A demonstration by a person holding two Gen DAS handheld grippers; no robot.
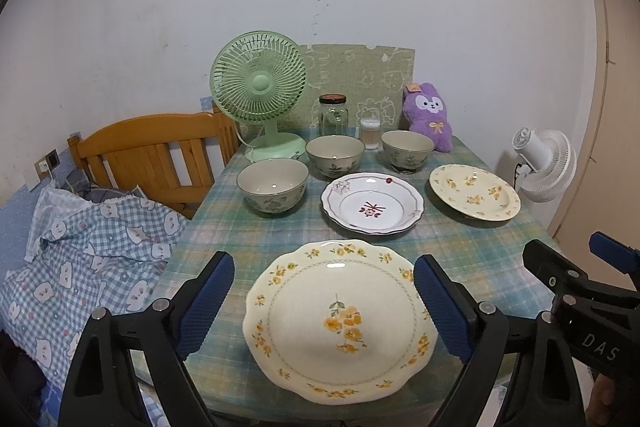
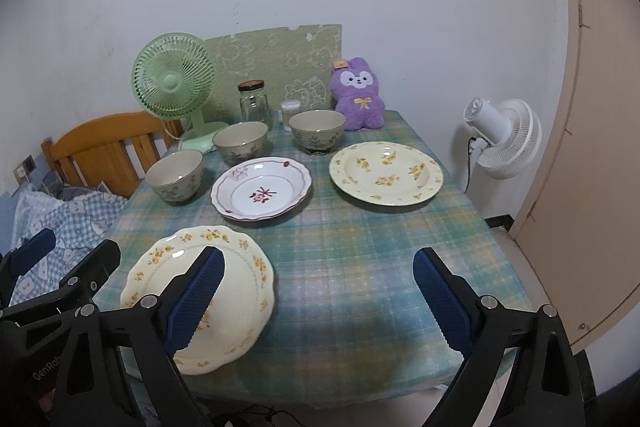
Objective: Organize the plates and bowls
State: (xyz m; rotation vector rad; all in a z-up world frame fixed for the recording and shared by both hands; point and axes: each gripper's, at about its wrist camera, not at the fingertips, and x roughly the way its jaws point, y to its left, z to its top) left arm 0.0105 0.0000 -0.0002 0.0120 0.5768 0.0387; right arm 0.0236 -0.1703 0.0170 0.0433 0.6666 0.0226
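Three plates lie on the checked tablecloth: a cream scalloped plate with yellow flowers (image 1: 340, 323) (image 2: 240, 287) at the near edge, a white plate with a red motif (image 1: 372, 203) (image 2: 262, 187) in the middle, and a cream flowered plate (image 1: 474, 191) (image 2: 386, 173) at the right. Three grey-green bowls (image 1: 272, 187) (image 1: 335, 153) (image 1: 407, 150) stand behind them, and show in the right wrist view (image 2: 175, 175) (image 2: 240, 141) (image 2: 317, 129). My left gripper (image 1: 324, 307) is open above the near plate. My right gripper (image 2: 316, 303) is open and empty over bare cloth to its right.
A green desk fan (image 1: 258, 87), a glass jar (image 1: 333, 115), a small cup (image 1: 370, 133) and a purple plush (image 1: 428, 117) stand at the back. A wooden headboard (image 1: 152, 151) and bedding (image 1: 80, 255) are at the left. A white fan (image 2: 502, 137) stands right of the table.
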